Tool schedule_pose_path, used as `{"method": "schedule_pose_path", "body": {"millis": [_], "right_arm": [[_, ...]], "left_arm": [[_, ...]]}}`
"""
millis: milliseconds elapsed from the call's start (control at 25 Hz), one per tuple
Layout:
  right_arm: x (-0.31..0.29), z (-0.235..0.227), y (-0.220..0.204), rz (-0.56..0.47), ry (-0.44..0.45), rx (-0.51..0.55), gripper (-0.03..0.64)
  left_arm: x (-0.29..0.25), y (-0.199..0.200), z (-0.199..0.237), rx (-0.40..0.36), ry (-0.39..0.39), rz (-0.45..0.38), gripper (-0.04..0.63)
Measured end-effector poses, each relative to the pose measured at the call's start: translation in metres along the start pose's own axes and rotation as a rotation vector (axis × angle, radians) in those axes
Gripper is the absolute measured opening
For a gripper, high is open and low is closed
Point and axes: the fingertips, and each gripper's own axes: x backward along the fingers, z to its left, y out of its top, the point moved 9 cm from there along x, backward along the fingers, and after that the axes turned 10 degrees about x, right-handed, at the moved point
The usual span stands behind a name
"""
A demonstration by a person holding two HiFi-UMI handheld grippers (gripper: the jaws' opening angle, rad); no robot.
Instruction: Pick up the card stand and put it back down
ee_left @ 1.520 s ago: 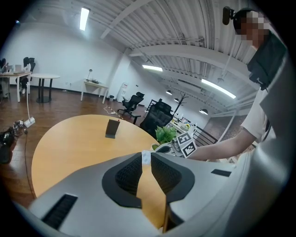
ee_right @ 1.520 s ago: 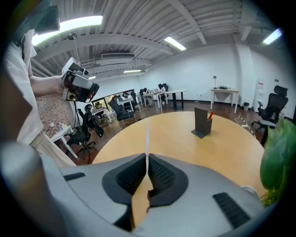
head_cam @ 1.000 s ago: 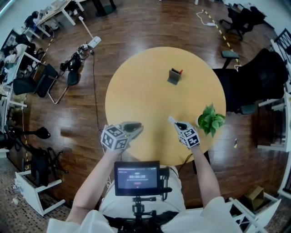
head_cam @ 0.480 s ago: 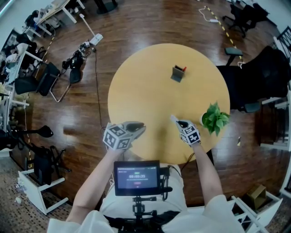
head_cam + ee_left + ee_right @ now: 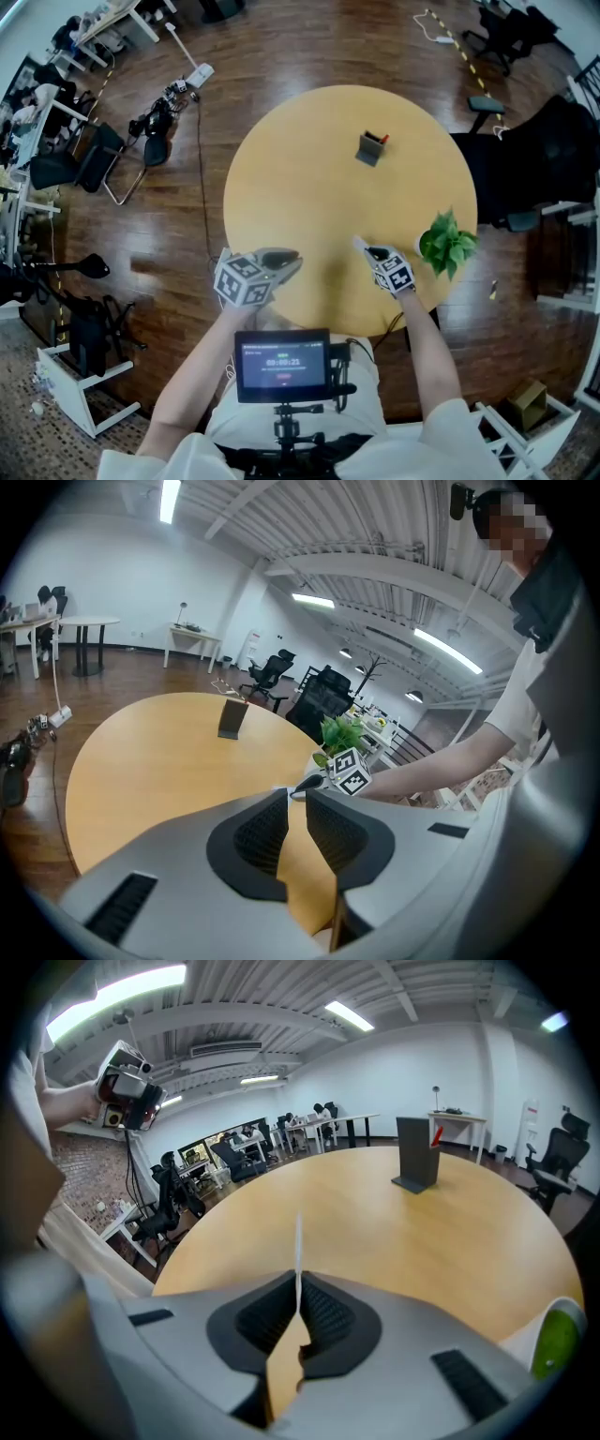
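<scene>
The card stand (image 5: 371, 148) is a small dark grey upright piece with a red bit at its top. It stands on the far part of the round wooden table (image 5: 309, 187). It also shows in the left gripper view (image 5: 232, 719) and the right gripper view (image 5: 417, 1166). My right gripper (image 5: 362, 247) hovers over the near right of the table, well short of the stand. It is shut on a thin white card (image 5: 298, 1258) that sticks out edge-on past the pads. My left gripper (image 5: 289, 260) hangs at the near left edge, its jaws a narrow gap apart with nothing between them.
A small green potted plant (image 5: 447, 242) stands at the table's right edge, close to my right gripper. A monitor on a chest rig (image 5: 281, 364) sits below both hands. Office chairs (image 5: 544, 159), desks and floor cables ring the table.
My right gripper has sunk a little toward the table with the card still in it. The left gripper has barely moved, and the stand stays in place.
</scene>
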Motion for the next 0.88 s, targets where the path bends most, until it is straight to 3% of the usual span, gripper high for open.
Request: {"method": "schedule_pose_path", "body": {"millis": [880], "right_arm": [[-0.018, -0.015, -0.021, 0.03, 0.057, -0.008, 0.029]], "left_arm": [[0.006, -0.015, 0.004, 0.037, 0.035, -0.009, 0.06]]}}
